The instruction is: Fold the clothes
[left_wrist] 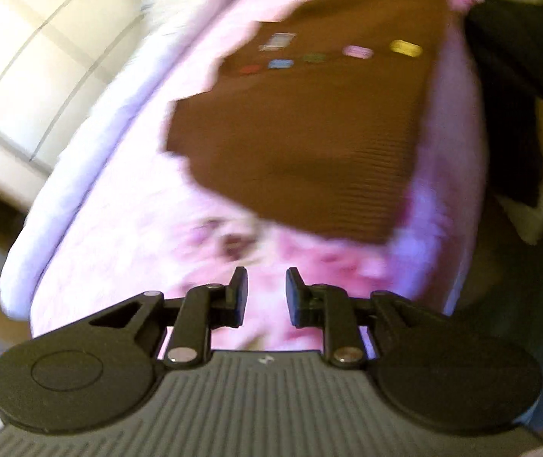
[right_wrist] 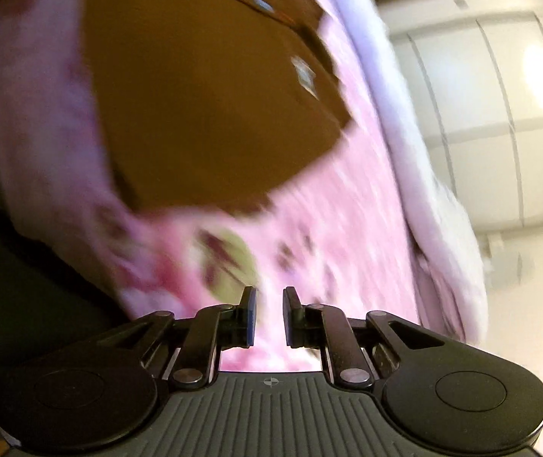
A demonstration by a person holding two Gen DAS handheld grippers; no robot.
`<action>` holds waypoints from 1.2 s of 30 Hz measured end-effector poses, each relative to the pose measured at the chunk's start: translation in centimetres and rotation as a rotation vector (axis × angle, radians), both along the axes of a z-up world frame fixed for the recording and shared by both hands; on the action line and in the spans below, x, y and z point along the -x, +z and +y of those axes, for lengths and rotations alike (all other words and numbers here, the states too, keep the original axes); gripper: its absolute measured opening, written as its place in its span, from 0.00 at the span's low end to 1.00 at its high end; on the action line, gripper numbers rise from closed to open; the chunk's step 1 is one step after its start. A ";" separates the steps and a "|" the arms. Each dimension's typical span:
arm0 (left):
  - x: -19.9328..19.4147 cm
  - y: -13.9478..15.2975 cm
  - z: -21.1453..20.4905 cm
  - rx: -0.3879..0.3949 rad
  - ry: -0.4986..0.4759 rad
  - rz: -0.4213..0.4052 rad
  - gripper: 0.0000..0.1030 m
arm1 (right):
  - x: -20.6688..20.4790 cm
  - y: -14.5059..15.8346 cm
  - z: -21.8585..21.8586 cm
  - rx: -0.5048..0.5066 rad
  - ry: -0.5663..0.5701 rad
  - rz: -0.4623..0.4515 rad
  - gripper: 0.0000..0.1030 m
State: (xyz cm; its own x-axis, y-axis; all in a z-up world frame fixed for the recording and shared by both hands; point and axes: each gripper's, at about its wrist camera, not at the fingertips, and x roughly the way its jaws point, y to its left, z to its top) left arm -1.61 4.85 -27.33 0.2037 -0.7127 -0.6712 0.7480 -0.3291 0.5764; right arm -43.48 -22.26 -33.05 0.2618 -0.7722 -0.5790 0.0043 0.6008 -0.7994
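Observation:
A brown ribbed garment (left_wrist: 301, 133) with a row of small coloured patches lies folded flat on a pink flowered blanket (left_wrist: 126, 266). My left gripper (left_wrist: 267, 293) hovers above the blanket on the near side of the garment, its jaws a narrow gap apart with nothing between them. In the right wrist view the same brown garment (right_wrist: 202, 95) lies ahead and to the left on the pink blanket (right_wrist: 328, 228). My right gripper (right_wrist: 269, 314) also stands slightly open and empty, clear of the cloth. Both views are blurred.
A pale padded border (left_wrist: 92, 160) runs along the blanket's edge, also seen as a border (right_wrist: 404, 133) in the right view. White cupboard doors (left_wrist: 23, 57) stand beyond it. A dark cloth (left_wrist: 519, 87) lies past the garment's right side.

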 end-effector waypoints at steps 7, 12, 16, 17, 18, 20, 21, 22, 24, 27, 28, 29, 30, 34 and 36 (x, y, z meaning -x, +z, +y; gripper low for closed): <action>-4.7 3.2 -9.2 0.131 0.141 0.147 0.28 | -3.3 5.8 -7.2 -0.235 -0.128 -0.395 0.16; -6.9 2.9 -19.8 0.152 0.127 0.250 0.29 | -10.3 9.5 -13.4 -0.426 -0.103 -0.609 0.43; -8.3 2.0 -28.1 0.128 0.094 0.311 0.33 | -15.4 10.5 -19.9 -0.593 -0.085 -0.700 0.46; -8.8 1.5 -30.6 0.122 0.091 0.322 0.33 | -16.8 10.5 -21.7 -0.632 -0.082 -0.714 0.46; -9.3 1.1 -32.5 0.116 0.088 0.335 0.33 | -17.9 10.2 -23.5 -0.654 -0.080 -0.721 0.46; -10.4 -0.1 -36.5 0.094 0.083 0.363 0.33 | -20.7 9.6 -27.4 -0.704 -0.076 -0.716 0.46; -10.9 -0.7 -38.1 0.078 0.082 0.375 0.33 | -22.0 9.0 -29.2 -0.728 -0.082 -0.706 0.46; -11.4 -1.3 -39.7 0.062 0.081 0.387 0.33 | -23.3 8.4 -30.9 -0.751 -0.087 -0.695 0.46; -12.3 -2.6 -42.6 0.035 0.083 0.414 0.33 | -25.0 6.7 -33.6 -0.802 -0.086 -0.663 0.46; -13.7 -4.3 -45.8 -0.014 0.108 0.487 0.33 | -27.5 4.3 -36.9 -0.860 -0.076 -0.598 0.46; -14.2 -4.9 -46.6 -0.051 0.122 0.532 0.33 | -28.1 3.7 -37.6 -0.872 -0.070 -0.572 0.46; -14.6 -5.5 -47.4 -0.088 0.135 0.576 0.33 | -28.5 3.2 -38.1 -0.892 -0.078 -0.561 0.46; -14.9 -5.9 -47.8 -0.111 0.142 0.610 0.33 | -28.8 2.6 -38.6 -0.912 -0.086 -0.551 0.46; -14.7 -4.5 -46.6 -0.059 0.144 0.638 0.02 | -29.2 3.1 -38.6 -0.934 -0.076 -0.551 0.04; -14.2 -2.6 -45.4 0.044 0.153 0.606 0.02 | -29.3 4.9 -37.4 -0.855 -0.023 -0.569 0.03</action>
State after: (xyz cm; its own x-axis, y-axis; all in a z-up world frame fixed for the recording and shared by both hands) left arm 12.57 -40.50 -29.95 -0.1018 -0.7354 -0.6699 0.9830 -0.1780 0.0460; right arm -14.21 -59.66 -28.10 0.6600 -0.1677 -0.7323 0.2672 0.9634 0.0203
